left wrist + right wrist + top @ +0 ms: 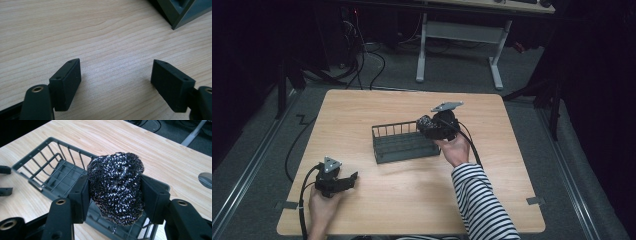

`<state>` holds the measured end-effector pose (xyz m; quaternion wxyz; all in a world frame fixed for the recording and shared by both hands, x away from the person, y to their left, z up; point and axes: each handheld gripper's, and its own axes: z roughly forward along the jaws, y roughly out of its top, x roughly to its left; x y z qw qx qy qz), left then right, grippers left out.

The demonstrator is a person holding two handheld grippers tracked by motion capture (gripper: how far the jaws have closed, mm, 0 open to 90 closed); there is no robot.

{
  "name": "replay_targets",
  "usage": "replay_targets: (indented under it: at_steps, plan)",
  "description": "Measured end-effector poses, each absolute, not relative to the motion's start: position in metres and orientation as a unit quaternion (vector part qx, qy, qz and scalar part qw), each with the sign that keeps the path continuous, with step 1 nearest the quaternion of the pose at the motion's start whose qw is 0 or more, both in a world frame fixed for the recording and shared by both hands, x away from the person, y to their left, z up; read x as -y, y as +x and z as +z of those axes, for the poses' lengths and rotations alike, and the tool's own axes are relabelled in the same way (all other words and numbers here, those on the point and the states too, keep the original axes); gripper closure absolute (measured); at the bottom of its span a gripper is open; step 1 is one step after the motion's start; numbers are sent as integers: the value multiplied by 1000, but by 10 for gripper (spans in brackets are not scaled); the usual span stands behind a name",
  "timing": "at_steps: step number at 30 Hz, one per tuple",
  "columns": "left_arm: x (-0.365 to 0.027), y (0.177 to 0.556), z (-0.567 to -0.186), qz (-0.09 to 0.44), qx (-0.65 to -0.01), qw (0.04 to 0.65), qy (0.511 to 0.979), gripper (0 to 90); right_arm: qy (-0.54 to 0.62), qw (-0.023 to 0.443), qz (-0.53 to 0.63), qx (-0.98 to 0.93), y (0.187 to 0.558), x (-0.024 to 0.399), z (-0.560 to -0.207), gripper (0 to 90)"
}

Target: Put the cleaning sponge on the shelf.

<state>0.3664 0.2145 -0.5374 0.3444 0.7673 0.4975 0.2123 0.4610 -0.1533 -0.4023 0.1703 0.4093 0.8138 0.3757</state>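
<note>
I have the steel wool scourer (pixel 116 187) pinched in my right gripper (pixel 116 195), hanging over the near end rim of the wire basket (pixel 37 167). My left gripper (pixel 116 77) rests spread on bare table (pixel 412 200), well apart from the basket.

No readable text, label, brand, number or sign anywhere: none on table, basket, scourer or either gripper.
</note>
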Motion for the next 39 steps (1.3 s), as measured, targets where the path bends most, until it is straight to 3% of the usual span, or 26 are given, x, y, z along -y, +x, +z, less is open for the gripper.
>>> replay_targets:
  at_steps: [16, 39]
  plan:
    - [-215, 367, -537, 212, -498, 345, 767, 246, 429, 139, 342, -824, 478, 138, -423, 438]
    - [-214, 367, -537, 212, -498, 344, 767, 247, 425, 140, 334, -830, 475, 143, -428, 373]
